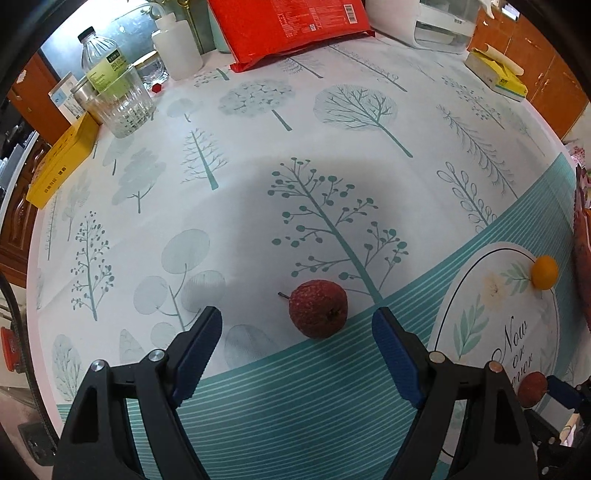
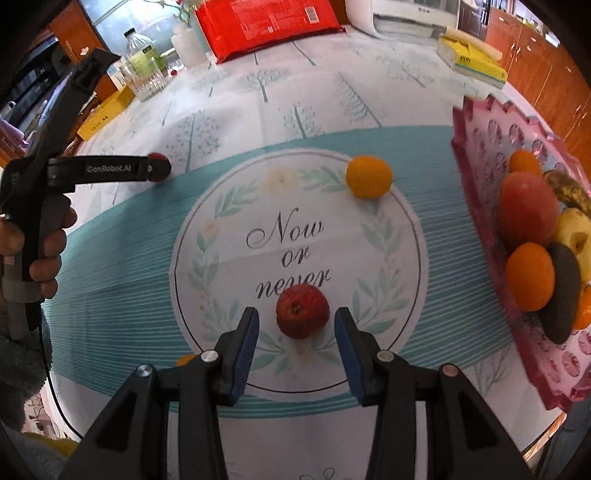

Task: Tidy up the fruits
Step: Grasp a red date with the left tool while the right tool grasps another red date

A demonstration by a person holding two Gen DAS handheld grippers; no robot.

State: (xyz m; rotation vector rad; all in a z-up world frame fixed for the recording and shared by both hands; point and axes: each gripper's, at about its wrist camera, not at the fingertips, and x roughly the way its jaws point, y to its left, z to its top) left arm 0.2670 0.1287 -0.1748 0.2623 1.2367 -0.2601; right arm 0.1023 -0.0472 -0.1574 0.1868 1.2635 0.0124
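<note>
You had a smooth, printed tablecloth (image 1: 332, 122) with a slight sheen and visible fold creases. The red fruit (image 1: 318, 308) in your left view had a rough, pebbled, matt skin; the red fruit (image 2: 303, 311) in your right view was smoother and faintly glossy. The small orange fruit (image 2: 368, 176) had a smooth, satin peel. Your gripper fingers (image 1: 195, 354) were matt black plastic with ribbed blue pads and bright metal pins. The pink tray (image 2: 480, 122) was translucent, moulded, glossy plastic. The tumbler (image 1: 123, 105) was clear cut glass; the red pack (image 1: 288, 26) was glossy film
</note>
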